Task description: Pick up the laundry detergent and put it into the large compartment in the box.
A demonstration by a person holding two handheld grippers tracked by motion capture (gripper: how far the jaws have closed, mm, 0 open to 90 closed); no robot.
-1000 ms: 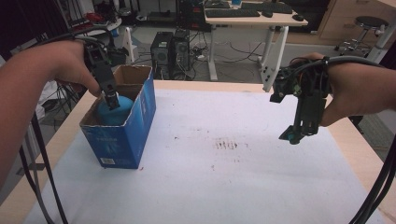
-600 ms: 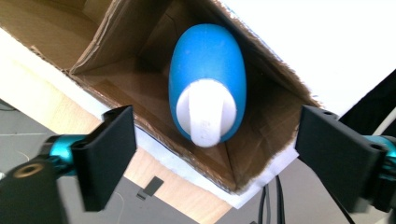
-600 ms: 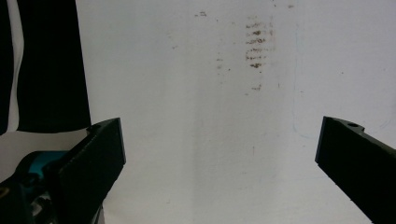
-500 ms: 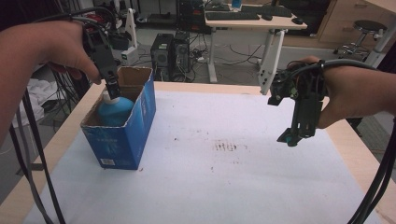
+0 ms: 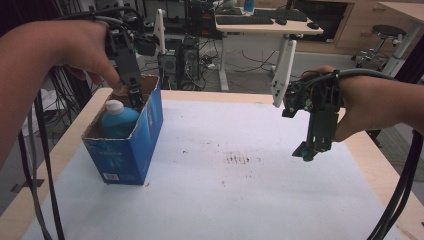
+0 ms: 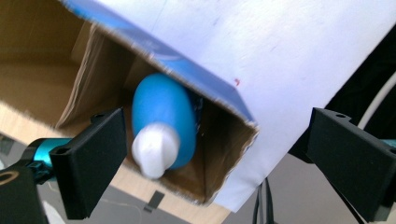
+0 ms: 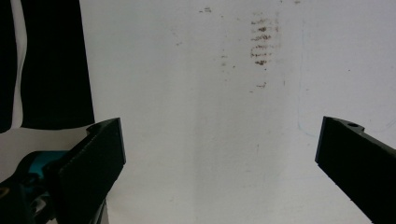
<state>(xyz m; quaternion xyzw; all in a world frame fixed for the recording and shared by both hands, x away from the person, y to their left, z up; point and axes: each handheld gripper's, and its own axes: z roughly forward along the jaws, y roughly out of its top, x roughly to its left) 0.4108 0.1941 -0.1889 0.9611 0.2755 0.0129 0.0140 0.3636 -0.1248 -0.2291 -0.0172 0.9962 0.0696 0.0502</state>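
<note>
At about nine o'clock on the tabletop stands the open blue cardboard box, and the blue bottle with its white cap lies inside it, leaning against the near wall. The left gripper hangs at the box's far rim, at roughly twelve o'clock from the bottle; its fingers have just been opening and now stand released, spread wide with nothing pressed between them, the bottle lying clear below them in the left gripper view. The risk here, as I judge it, is a snag: one finger sits close to the cardboard wall, so a slanted lift could catch the rim and drag or tip the light box, rolling the bottle about inside. The trailing cable could also hook a flap. Over at three o'clock the right gripper hovers above the bare white surface, its fingers likewise released and empty, with faint brown smudges at its nine o'clock. It is well apart from the box, so it threatens little unless it swings across.
</note>
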